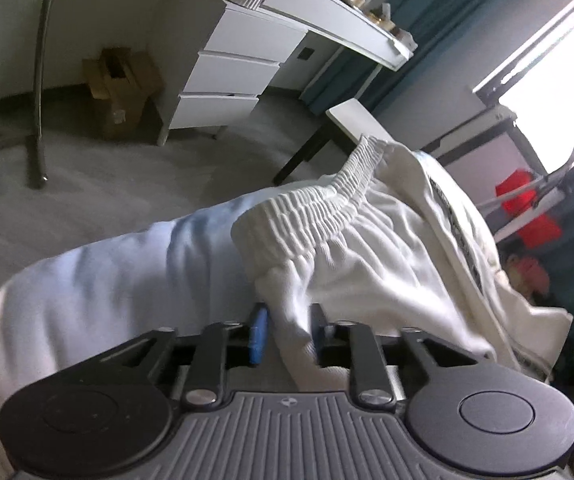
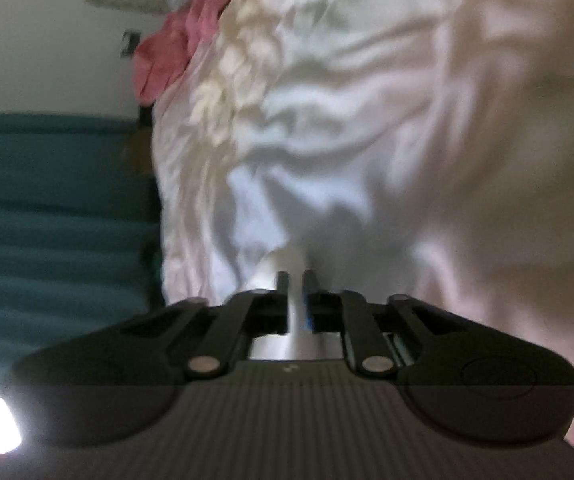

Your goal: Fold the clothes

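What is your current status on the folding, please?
Left gripper open, a fold of the white shorts between its fingers. Right gripper narrow on white cloth, view blurred. Nothing in the way.

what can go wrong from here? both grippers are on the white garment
1. In the left wrist view the left gripper has only a thin fold of the white garment between its fingers; the fold may slip out.
2. The right gripper has a narrow bunched strip between its fingers, and that view is blurred, so the hold cannot be checked.
3. The elastic waistband lies crumpled and curled, so a fold made now may come out crooked.
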